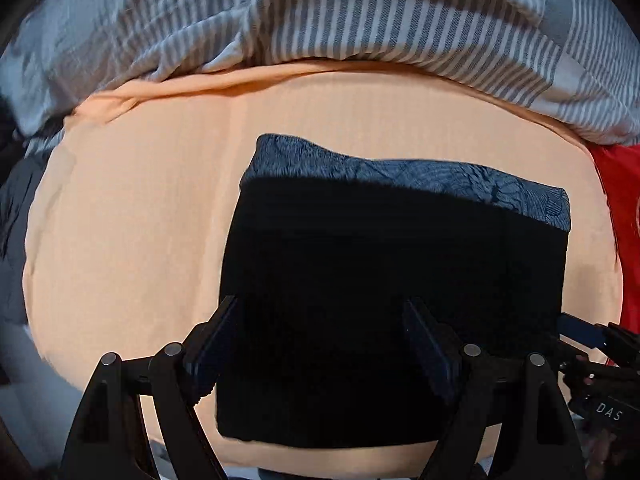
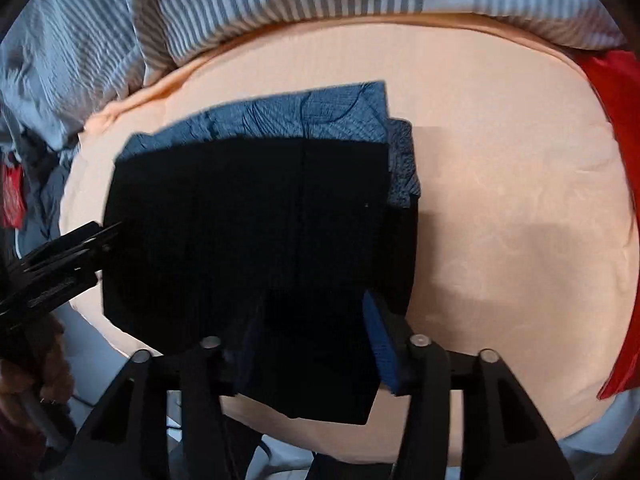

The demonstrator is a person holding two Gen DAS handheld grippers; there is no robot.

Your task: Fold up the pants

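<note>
Pants, one black folded pair, one blue patterned garment beneath, two grippers released, left gripper, right gripper

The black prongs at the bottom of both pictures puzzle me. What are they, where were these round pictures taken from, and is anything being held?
There is no robot here: a person holds a two-finger tool in each hand. Each tool carries a wide-angle camera looking along its fingers, which is why the pictures look round. One picture comes from the left gripper, the other from the right gripper. Each also glimpses the other tool at its edge.

Both point down at a peach sheet, with a striped duvet behind and a red cloth at the side. On the sheet lie folded black pants on top of a blue patterned garment.

The left fingers stand wide apart and grip nothing. Black cloth lies between the right fingers, but they look parted, so nothing seems held.
</note>
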